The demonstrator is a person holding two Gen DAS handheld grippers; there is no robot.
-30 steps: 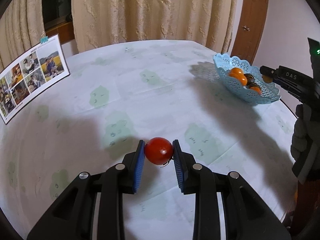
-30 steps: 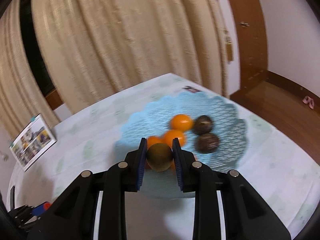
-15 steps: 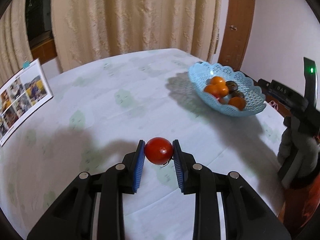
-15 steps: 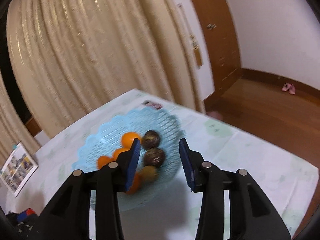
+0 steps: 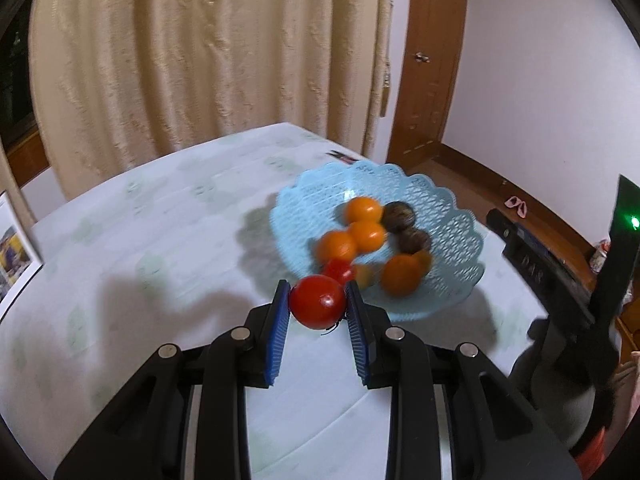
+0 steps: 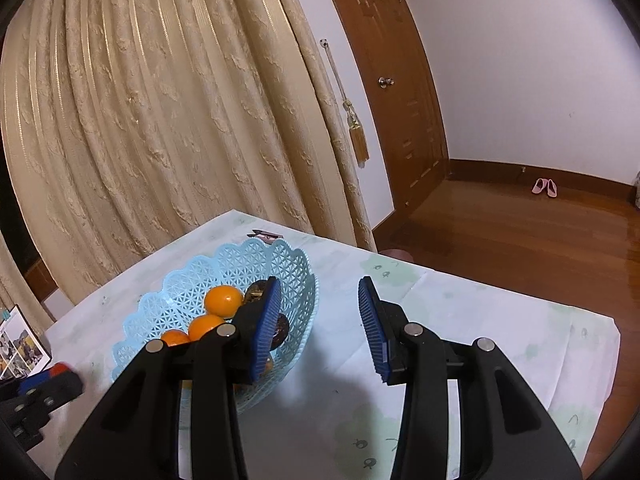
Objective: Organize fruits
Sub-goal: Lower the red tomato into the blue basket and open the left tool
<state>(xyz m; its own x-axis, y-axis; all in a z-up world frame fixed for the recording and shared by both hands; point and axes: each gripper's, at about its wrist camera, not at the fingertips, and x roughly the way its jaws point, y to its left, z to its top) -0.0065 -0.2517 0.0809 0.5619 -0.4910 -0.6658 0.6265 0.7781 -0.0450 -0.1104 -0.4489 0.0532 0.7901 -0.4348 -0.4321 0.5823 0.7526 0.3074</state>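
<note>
My left gripper is shut on a red tomato and holds it at the near rim of the light blue lattice basket. The basket holds several oranges, two dark brown fruits and a small red tomato. My right gripper is open and empty, above the table just right of the basket, where oranges show. Its body appears in the left wrist view. The left gripper's tip shows at the lower left of the right wrist view.
A round table with a pale patterned cloth carries everything. A photo calendar stands at the table's left edge. Beige curtains hang behind. A wooden door and wooden floor lie to the right, past the table edge.
My right gripper dropped a brown fruit into the basket, opened and drew back to the right. My left gripper carried the tomato across the table to the basket's rim.
</note>
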